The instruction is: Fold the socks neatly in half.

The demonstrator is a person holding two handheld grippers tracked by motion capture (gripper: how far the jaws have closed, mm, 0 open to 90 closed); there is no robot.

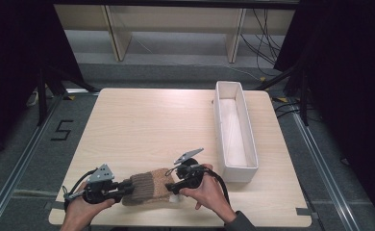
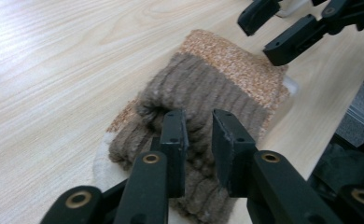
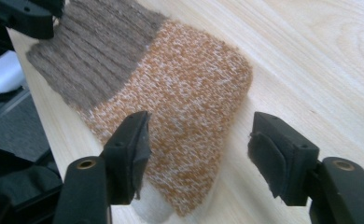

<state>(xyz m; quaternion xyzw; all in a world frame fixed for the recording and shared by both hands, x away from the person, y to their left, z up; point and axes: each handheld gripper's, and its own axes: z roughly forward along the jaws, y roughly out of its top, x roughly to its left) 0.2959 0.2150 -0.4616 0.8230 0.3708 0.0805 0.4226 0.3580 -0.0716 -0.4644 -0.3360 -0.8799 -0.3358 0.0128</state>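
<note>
Pale wood table point(image 1: 142, 120), grey floor point(image 1: 27, 159), black curtains point(image 1: 349, 72).

The high view looks forward and down from above the near edge of the table point(image 1: 142, 120), taking in its whole top and the floor beyond. The left gripper view sits low and close, facing along its jaws across a folded sock point(image 2: 217, 88). The right gripper view, equally close, faces the same sock point(image 3: 185, 107) from the opposite end. All three share that sock point(image 1: 149, 186).
</note>
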